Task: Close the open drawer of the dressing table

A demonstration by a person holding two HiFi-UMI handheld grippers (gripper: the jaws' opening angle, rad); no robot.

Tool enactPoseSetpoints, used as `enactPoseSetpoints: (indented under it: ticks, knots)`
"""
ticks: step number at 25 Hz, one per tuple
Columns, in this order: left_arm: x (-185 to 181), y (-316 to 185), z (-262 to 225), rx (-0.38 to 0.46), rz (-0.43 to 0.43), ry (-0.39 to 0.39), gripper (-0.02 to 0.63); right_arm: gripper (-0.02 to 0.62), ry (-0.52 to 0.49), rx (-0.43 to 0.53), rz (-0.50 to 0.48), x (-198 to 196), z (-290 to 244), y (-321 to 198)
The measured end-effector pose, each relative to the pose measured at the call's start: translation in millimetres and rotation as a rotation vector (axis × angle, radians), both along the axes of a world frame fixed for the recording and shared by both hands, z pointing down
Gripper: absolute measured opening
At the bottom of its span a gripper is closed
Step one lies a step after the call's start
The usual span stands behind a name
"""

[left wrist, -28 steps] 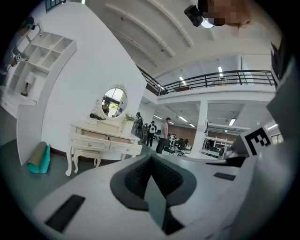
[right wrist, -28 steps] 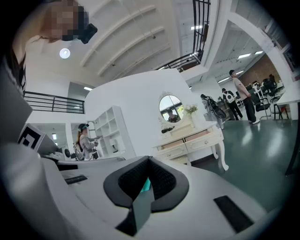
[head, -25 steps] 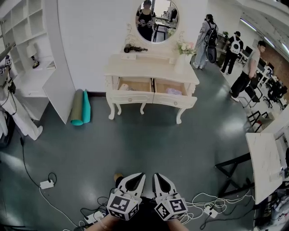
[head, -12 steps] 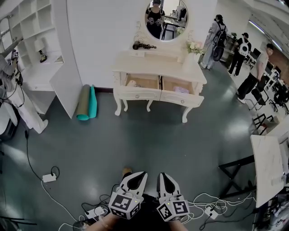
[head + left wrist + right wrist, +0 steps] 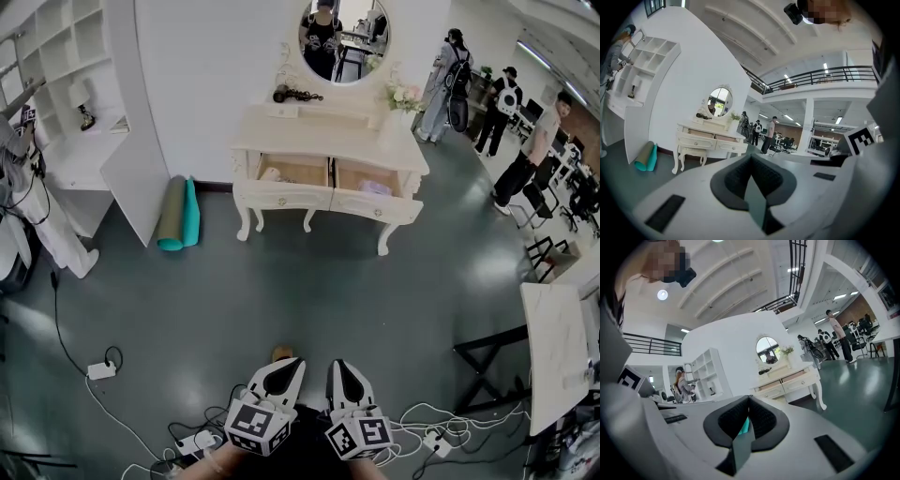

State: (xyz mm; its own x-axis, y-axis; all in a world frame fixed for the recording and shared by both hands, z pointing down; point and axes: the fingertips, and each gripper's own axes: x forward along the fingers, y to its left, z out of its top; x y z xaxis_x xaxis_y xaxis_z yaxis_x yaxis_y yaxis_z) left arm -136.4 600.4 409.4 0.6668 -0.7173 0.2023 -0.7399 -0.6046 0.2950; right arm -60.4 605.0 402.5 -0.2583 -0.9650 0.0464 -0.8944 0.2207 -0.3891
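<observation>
Cream-white wood draws the eye. The carved dressing table (image 5: 328, 141) stands against the wall at upper centre of the head view, under a round mirror (image 5: 345, 37). Both its drawers are pulled out, the left drawer (image 5: 284, 192) and the right drawer (image 5: 375, 202). The left gripper (image 5: 289, 364) and right gripper (image 5: 336, 366) sit side by side at bottom centre, well apart from the table across the grey-green floor (image 5: 281, 291). Each has its jaws pressed together on nothing.

I'd call this the approach. The next move calls for walking up and setting a closed tip square against a drawer front to push it home. Only the head view looks down into the drawers. The gripper views, from low down, show the fronts jutting forward and the jaws meeting.
</observation>
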Motion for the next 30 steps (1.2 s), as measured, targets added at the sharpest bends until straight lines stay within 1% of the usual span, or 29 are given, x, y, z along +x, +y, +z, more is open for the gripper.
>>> enactPoseSetpoints:
  ticks: [5, 10, 19, 26, 30]
  knots:
    - [10.1, -14.8, 4.6, -0.016, 0.000, -0.007, 0.029, 0.000, 0.016, -0.019, -0.011, 4.1, 7.5, -11.0]
    - [19.9, -43.5, 8.5, -0.040, 0.006, -0.022, 0.029, 0.000, 0.011, -0.044, -0.017, 9.2, 12.6, -39.8]
    - [40.4, -116.0, 7.1, -0.056, 0.009, -0.029, 0.031, 0.000, 0.013, -0.072, 0.016, 32.8, 18.6, -107.3]
    - [40.8, -176.9, 8.4, -0.070, -0.005, -0.027, 0.031, 0.000, -0.005, -0.102, 0.016, 35.8, 25.9, -165.8]
    - [39.8, -211.0, 6.3, -0.074, -0.009, -0.018, 0.029, 0.000, 0.013, -0.110, 0.004, 33.3, 26.3, -199.4]
